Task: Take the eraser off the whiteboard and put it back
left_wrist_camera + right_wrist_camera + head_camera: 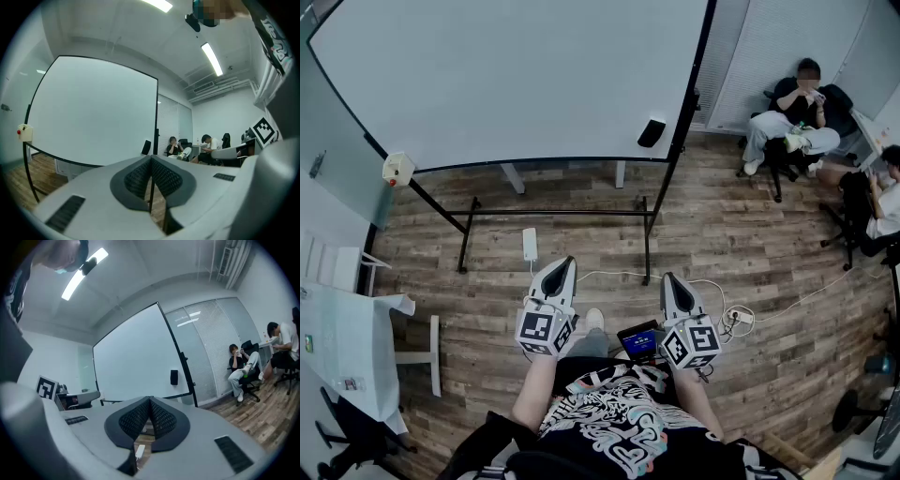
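Observation:
A small black eraser (652,133) clings to the whiteboard (506,75) near its lower right corner; it also shows as a dark block (146,147) in the left gripper view and as the eraser (174,377) in the right gripper view. My left gripper (567,264) and right gripper (668,279) are held level side by side close to my body, well short of the board. Both are shut with their tips touching and nothing between them, as seen at the left gripper (151,158) and right gripper (149,399).
The board stands on a black frame (553,214) over a wood floor. A white power strip (530,244) and cables (731,319) lie on the floor. Two people sit at the right: one on a chair (797,112), another (881,197) at the edge. A white table (347,347) is left.

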